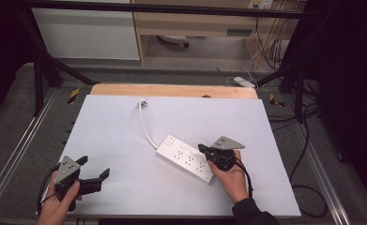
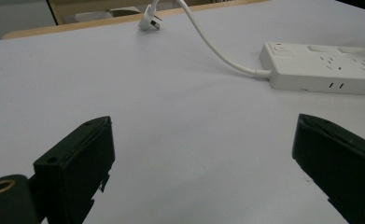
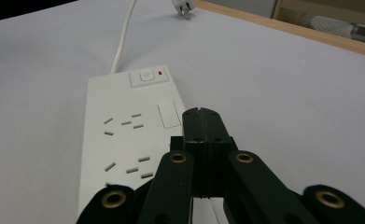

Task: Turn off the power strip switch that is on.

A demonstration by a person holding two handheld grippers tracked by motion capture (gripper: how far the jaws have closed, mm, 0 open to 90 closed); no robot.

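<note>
Hovering over a white power strip (image 1: 186,158), the right gripper (image 1: 204,150) is closed and empty; the left gripper (image 1: 96,169) waits wide open, nothing plugged in yet.

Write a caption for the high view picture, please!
Right tool shut over a white power strip on a white table, left tool open nearby, the strip's plug lying unplugged.

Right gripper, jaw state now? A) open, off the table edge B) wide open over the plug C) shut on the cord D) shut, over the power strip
D: in the right gripper view the right gripper has its two jaws pressed together with no gap, poised over the white power strip; the high view agrees.
</note>
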